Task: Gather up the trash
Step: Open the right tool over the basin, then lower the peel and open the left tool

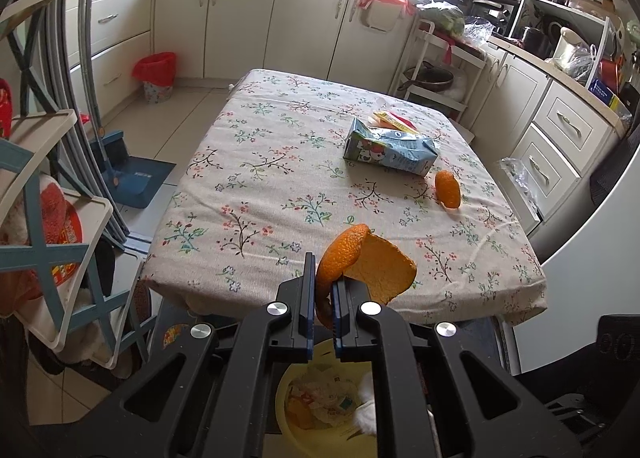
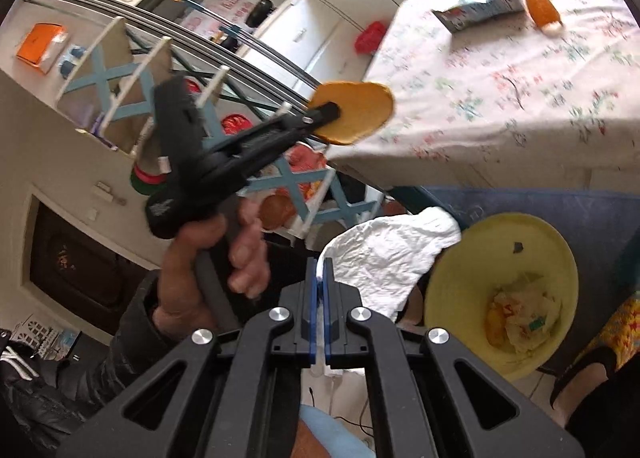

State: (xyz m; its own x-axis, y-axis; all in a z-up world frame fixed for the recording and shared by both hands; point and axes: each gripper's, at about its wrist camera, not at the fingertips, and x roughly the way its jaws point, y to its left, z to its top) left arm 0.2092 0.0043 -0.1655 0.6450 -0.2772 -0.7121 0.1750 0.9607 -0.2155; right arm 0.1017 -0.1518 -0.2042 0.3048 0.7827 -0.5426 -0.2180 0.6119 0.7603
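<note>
My left gripper point(image 1: 323, 278) is shut on a large curled orange peel point(image 1: 372, 264) just off the near edge of the floral-cloth table point(image 1: 260, 177). The yellow bin point(image 1: 285, 390) with trash in it stands below. In the right wrist view a hand carries that left gripper point(image 2: 330, 113) with the peel point(image 2: 356, 113) beside the table corner. My right gripper point(image 2: 322, 272) is shut on a crumpled white paper point(image 2: 384, 254) that hangs left of the yellow bin point(image 2: 500, 246). On the table lie a blue milk carton point(image 1: 390, 147), a smaller orange peel point(image 1: 448, 189) and a yellow wrapper point(image 1: 394, 121).
A white and blue rack point(image 1: 52, 217) stands close on the left. On the floor are a blue dustpan point(image 1: 132, 177) and a red-lined bin point(image 1: 156, 73). Cabinets run behind and to the right of the table. The person's hand point(image 2: 208, 258) grips the left gripper's handle.
</note>
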